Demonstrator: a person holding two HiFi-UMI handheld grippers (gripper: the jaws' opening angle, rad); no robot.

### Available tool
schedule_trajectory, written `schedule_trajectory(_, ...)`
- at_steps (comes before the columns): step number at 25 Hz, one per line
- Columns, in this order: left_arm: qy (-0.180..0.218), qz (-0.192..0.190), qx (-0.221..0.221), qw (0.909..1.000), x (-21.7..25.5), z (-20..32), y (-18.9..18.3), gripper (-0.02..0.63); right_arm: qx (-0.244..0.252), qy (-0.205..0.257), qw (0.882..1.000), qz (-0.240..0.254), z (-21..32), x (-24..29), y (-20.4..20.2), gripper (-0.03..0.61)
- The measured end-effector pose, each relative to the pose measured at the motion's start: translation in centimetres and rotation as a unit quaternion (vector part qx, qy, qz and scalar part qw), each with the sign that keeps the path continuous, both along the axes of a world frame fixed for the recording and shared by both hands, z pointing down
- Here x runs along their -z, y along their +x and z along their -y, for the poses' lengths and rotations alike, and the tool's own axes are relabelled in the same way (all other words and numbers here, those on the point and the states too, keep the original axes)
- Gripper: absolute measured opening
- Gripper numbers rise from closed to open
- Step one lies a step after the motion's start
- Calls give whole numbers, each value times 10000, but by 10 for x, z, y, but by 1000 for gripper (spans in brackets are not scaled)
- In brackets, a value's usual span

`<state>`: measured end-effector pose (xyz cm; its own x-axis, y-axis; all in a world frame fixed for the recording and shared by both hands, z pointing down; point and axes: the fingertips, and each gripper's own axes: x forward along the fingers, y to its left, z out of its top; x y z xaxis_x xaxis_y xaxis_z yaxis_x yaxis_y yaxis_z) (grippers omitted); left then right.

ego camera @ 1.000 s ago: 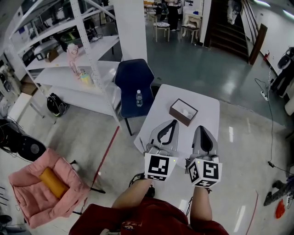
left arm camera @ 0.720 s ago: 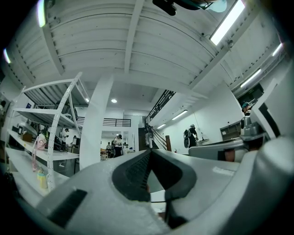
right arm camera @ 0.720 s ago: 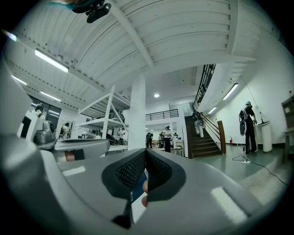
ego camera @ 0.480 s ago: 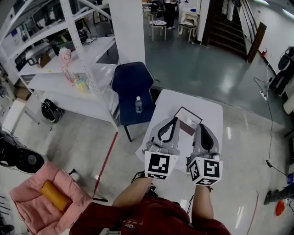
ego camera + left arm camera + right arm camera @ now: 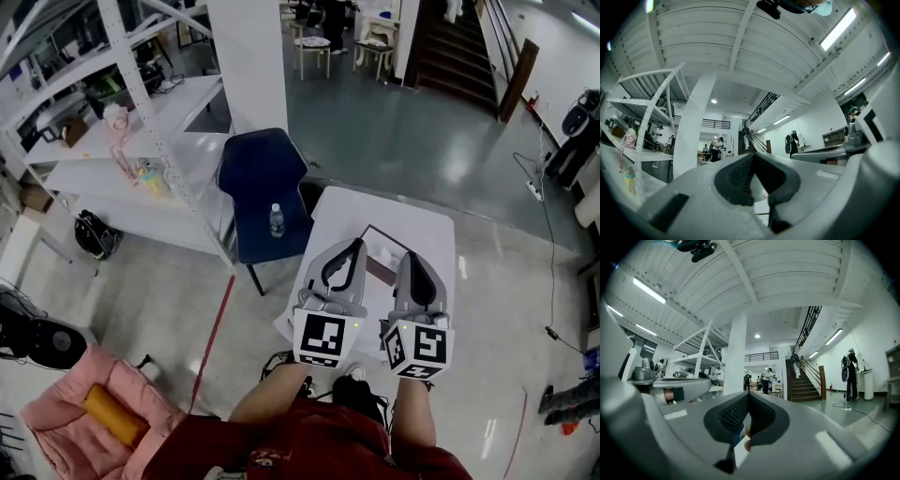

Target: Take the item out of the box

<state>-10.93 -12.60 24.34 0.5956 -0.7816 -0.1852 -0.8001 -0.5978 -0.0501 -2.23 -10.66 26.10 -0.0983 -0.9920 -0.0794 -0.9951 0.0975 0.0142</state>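
**A:** Where's the box?

**B:** The box (image 5: 379,271) sits on the white worktop (image 5: 422,220), at twelve o'clock from the person. It has brown walls and an open top. It shows in the gap between the two claws, which cover part of it.

**A:** And the item?

**B:** The item (image 5: 384,251) is something pale lying inside the box. What it is I cannot tell at this size.

**A:** How are the claws?

**B:** The left claw (image 5: 354,247) is clenched. In its own view the dark pads (image 5: 738,176) meet at the tips with nothing between them. The right claw (image 5: 411,256) is clenched and empty too. They are held side by side over the near end of the worktop. Both point toward twelve o'clock, with their marker cubes nearest the person. From above they overlap the box's near corners. Whether either touches it I cannot tell.

**A:** What's around the worktop?

**B:** A dark blue chair (image 5: 262,173) stands at ten o'clock, just beside the worktop's left edge. A clear bottle (image 5: 276,221) stands upright on its seat. A white shelving rack (image 5: 155,141) is beyond the chair, also toward ten. A pink cushion (image 5: 56,412) lies on the floor at eight o'clock with an orange roll (image 5: 112,415) on it. A dark staircase (image 5: 459,56) rises at one o'clock, well apart from the worktop.
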Motion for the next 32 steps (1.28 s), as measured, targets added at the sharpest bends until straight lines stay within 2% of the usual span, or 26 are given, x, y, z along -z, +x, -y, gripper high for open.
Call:
schedule_trajectory(5,22,111,12,9999,-5,34,28,0,18,-45,10000,41,42,-4,24,2)
schedule_trajectory(11,25,58,69,10000,5,93,76,0,96,-47,9999,28,100,3,71,2)
schedule_trajectory(16,139,198,121,9996,13,134,122,0,262,-98,9996,97,144,11,115,2)
schedule_trajectory(23,99,202,82,9997,18,178,179,0,362,-115,9992,99,185,16,170,2)
schedule_trajectory(32,56,297,149,9994,9,211,242,2,468,-144,9985,240,218,5,234,2)
